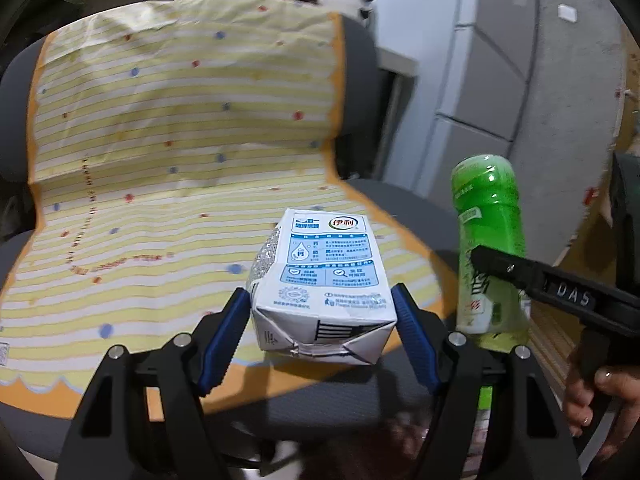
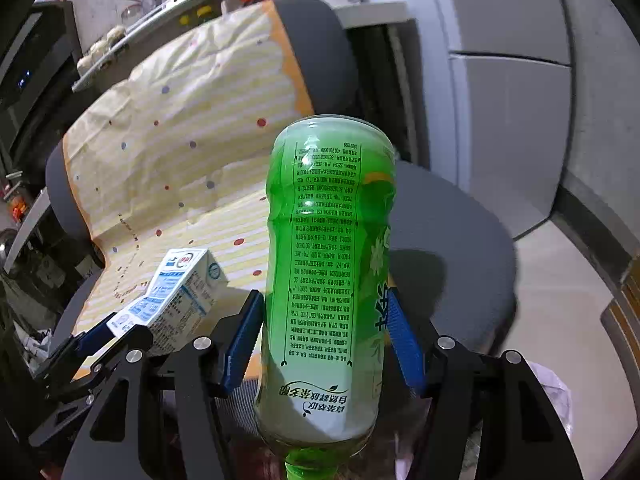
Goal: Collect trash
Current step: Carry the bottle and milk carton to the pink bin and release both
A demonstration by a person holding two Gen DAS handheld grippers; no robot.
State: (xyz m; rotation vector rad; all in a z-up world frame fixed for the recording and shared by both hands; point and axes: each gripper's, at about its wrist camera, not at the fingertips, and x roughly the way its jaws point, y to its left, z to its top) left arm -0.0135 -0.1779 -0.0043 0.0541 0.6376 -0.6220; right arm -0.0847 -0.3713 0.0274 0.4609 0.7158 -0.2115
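The left gripper [image 1: 322,312] clamps a carton [image 1: 320,280] by its sides near the dented base; it looks empty, light and soft-walled, so a mid-body hold would crush less. The carton hangs just above the chair [image 1: 360,80], over its striped cover [image 1: 160,160]. The right gripper [image 2: 324,328] pinches a bottle [image 2: 328,272] at its waist, neck towards the camera. Thin, slick plastic; likely light. Beside the chair's right edge, a hand [image 1: 600,392] holds the handle, fingers pointing forward.
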